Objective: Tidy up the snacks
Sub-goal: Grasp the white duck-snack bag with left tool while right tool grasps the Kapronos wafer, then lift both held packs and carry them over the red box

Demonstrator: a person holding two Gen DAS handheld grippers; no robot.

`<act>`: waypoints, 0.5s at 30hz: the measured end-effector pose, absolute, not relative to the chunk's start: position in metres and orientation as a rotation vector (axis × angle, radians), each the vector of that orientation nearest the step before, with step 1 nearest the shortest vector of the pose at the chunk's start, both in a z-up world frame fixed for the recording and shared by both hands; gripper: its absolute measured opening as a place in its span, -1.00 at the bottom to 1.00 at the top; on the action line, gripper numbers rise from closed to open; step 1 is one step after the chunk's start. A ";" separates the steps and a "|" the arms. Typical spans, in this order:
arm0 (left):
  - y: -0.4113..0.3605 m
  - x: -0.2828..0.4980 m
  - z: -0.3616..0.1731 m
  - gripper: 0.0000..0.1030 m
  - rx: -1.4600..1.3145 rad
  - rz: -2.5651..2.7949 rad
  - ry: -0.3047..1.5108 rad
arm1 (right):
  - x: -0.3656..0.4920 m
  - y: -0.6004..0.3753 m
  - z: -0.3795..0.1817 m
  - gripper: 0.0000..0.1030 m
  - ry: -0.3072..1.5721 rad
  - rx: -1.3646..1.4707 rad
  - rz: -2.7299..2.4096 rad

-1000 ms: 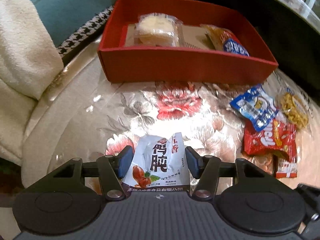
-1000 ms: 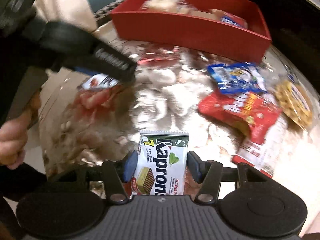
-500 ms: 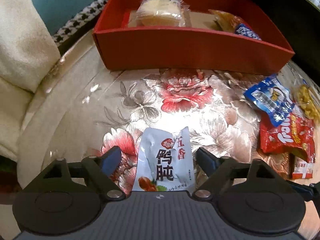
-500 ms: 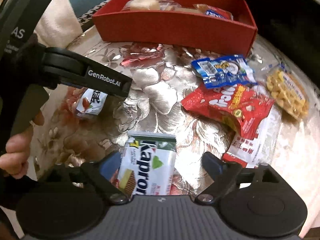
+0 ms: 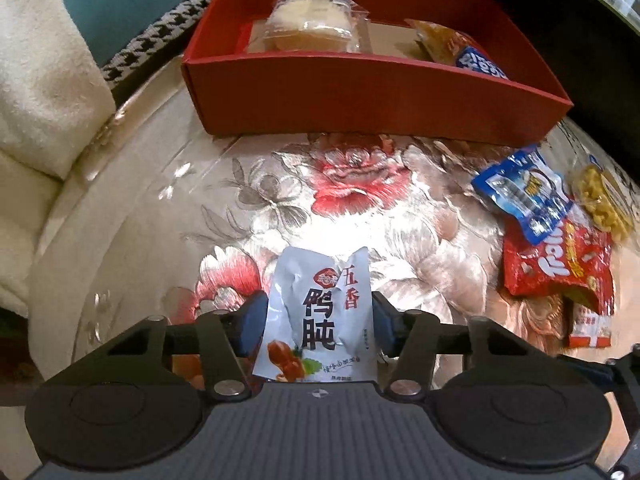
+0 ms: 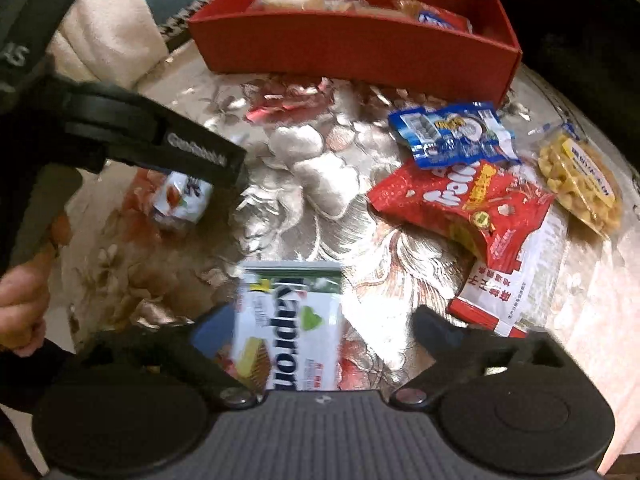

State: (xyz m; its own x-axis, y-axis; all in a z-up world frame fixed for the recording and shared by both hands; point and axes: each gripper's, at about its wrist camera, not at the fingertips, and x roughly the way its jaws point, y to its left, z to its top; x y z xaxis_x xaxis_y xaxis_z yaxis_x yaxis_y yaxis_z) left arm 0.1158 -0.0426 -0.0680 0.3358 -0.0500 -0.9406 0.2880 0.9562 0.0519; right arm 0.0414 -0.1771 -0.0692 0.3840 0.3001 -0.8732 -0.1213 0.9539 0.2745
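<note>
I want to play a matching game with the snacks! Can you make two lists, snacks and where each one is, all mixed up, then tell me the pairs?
Snacks:
1. white pouch
2. wafer pack
3. pale cake
4. blue packet

Places:
A. inside the red box
B. between the left tongs
C. lying on the red popcorn bag
D. between the right tongs

Pairs: 1-B, 2-D, 3-A, 4-C
</note>
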 end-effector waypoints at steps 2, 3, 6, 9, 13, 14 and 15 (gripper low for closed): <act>-0.043 0.113 -0.067 0.20 0.228 -0.226 1.210 | 0.041 -0.179 -0.066 -0.01 1.153 0.217 0.289; -0.043 0.113 -0.066 0.20 0.230 -0.226 1.208 | 0.041 -0.179 -0.066 -0.01 1.150 0.204 0.279; -0.042 0.111 -0.062 0.20 0.227 -0.232 1.199 | 0.039 -0.182 -0.063 -0.01 1.140 0.200 0.265; -0.042 0.110 -0.057 0.20 0.217 -0.243 1.189 | 0.038 -0.192 -0.055 -0.01 1.109 0.227 0.249; -0.043 0.109 -0.048 0.19 0.206 -0.259 1.169 | 0.039 -0.204 -0.044 -0.01 1.061 0.264 0.227; -0.044 0.109 -0.046 0.19 0.205 -0.261 1.163 | 0.040 -0.206 -0.042 -0.02 1.053 0.271 0.221; -0.045 0.109 -0.044 0.19 0.205 -0.264 1.159 | 0.041 -0.208 -0.041 -0.12 1.044 0.279 0.214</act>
State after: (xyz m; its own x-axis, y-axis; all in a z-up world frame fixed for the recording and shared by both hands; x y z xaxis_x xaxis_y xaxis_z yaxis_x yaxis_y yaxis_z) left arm 0.1086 -0.0449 -0.0440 0.3754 -0.0991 -0.9216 0.3092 0.9507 0.0238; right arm 0.0414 -0.2082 -0.0410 0.4878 0.3042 -0.8182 -0.0417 0.9444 0.3263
